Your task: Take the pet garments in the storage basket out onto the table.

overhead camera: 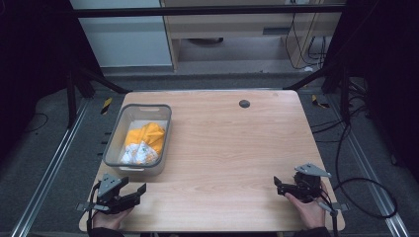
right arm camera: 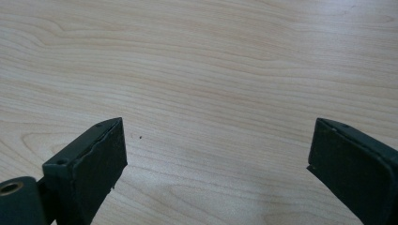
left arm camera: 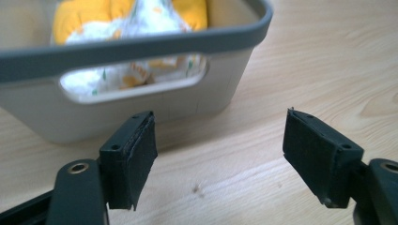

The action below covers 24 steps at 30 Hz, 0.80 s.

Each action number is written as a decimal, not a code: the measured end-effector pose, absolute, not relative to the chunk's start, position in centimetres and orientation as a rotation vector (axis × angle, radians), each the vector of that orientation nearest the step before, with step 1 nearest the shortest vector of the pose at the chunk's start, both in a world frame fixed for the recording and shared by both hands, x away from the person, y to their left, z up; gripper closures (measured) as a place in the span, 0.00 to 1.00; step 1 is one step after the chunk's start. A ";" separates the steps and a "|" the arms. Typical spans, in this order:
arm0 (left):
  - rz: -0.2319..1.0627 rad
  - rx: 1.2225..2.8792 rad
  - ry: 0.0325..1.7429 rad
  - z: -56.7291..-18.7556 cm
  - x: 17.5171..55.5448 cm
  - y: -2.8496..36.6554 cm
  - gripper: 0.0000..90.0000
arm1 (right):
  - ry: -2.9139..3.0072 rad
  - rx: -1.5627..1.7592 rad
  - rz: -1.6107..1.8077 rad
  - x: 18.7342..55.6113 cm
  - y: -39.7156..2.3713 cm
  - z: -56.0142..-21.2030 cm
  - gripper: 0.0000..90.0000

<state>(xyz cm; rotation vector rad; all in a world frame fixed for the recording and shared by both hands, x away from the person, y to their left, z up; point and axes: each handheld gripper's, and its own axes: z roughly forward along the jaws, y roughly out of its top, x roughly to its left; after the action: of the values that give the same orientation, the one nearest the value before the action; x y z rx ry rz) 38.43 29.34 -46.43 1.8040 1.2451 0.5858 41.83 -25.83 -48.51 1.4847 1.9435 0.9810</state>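
Left gripper (overhead camera: pixel 140 191) resting at table (overhead camera: pixel 222 148) edge, jaws gaping, empty; facing bin (left arm camera: pixel 141 47) just ahead, cloth (left arm camera: pixel 136 18) lying inside, likely awaiting reach. Right gripper (overhead camera: pixel 277 185) idling well apart, likewise gaping, empty.

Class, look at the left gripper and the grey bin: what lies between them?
Nothing: a bare strip of wooden table separates the open left gripper from the grey bin, shown in the left gripper view.
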 end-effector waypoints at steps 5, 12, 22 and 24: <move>0.606 1.787 1.235 -46.0 38.2 29.3 0.29 | 1.940 1.479 0.978 41.8 -25.8 -48.5 0.06; 0.607 1.773 1.227 -45.4 38.1 29.4 0.28 | 1.935 1.485 0.982 41.8 -25.9 -48.5 0.07; 0.628 1.738 1.211 -44.3 37.9 29.9 0.27 | 1.927 1.470 0.985 41.6 -25.8 -48.5 0.07; 0.636 1.732 1.211 -44.0 37.9 29.9 0.27 | 1.931 1.459 0.986 41.6 -25.7 -48.5 0.08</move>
<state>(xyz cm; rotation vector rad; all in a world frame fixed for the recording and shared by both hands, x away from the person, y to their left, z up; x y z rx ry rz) 37.92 29.93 -44.05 1.7319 1.2106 0.6362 41.64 -25.71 -48.53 1.4586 1.9308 0.9861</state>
